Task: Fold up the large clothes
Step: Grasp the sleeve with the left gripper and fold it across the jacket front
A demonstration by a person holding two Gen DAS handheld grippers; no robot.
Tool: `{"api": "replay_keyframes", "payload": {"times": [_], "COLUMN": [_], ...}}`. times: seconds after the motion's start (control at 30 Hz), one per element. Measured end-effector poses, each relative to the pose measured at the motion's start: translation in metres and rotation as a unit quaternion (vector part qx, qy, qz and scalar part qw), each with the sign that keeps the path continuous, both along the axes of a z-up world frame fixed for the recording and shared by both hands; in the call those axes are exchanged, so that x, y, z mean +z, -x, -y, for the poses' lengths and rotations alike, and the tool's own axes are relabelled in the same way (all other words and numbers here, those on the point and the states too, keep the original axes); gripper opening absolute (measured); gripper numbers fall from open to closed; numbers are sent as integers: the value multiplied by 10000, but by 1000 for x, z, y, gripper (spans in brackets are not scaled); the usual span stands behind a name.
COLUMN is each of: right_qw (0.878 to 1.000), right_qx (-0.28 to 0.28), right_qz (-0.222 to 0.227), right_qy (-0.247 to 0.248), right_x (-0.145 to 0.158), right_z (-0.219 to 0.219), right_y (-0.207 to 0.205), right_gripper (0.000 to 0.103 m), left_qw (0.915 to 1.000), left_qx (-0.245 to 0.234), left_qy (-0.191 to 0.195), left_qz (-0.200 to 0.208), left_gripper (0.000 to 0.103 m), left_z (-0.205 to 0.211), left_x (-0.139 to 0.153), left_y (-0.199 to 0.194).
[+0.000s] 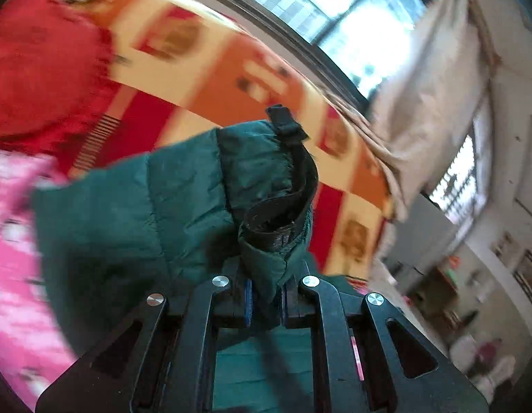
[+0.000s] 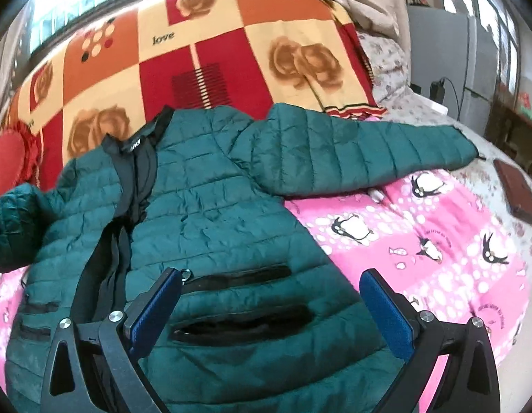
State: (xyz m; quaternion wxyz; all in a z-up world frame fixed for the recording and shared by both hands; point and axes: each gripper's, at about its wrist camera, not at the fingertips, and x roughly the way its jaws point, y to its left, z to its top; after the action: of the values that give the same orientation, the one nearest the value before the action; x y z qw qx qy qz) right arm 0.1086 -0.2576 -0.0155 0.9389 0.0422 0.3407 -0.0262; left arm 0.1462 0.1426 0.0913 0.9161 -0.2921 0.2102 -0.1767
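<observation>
Pinching a fold of the green puffer jacket [image 1: 183, 206] near its black-lined cuff, the left gripper [image 1: 266, 304] has its blue pads pressed tight on the fabric, with the sleeve raised before the orange-and-red patchwork blanket [image 1: 231, 69] and a window behind. In the right wrist view, the jacket [image 2: 210, 206] lies spread front-up on the pink penguin blanket [image 2: 420, 241], its collar toward the patchwork blanket [image 2: 204, 44] and one sleeve stretched to the right. The right gripper [image 2: 269, 304] hovers over the jacket's lower pockets, fingers spread wide, holding nothing.
</observation>
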Motion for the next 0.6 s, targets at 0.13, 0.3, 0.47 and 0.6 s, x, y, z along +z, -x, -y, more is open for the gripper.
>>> {"api": "replay_keyframes", "payload": {"times": [0.13, 0.3, 0.47, 0.6], "right_qw": [9999, 9992, 9969, 9962], "right_qx": [117, -40, 62, 88], "right_qz": [-69, -242, -761, -734], "right_qy": [33, 313, -165, -455], "right_x": [-7, -23, -65, -74], "right_z": [5, 20, 41, 48], "right_y": [-5, -14, -27, -33], "right_gripper": [102, 102, 102, 103], "left_qw": [9969, 9904, 9814, 9731], "left_qx": [-707, -1204, -1477, -1628], "left_qy": [261, 319, 275, 257], "left_qz": [-210, -595, -1194, -1611], "left_gripper": [10, 10, 10, 10], "left_z": [82, 153, 201, 219], "left_x": [-12, -46, -109, -146], "left_y": [-49, -107, -141, -151]}}
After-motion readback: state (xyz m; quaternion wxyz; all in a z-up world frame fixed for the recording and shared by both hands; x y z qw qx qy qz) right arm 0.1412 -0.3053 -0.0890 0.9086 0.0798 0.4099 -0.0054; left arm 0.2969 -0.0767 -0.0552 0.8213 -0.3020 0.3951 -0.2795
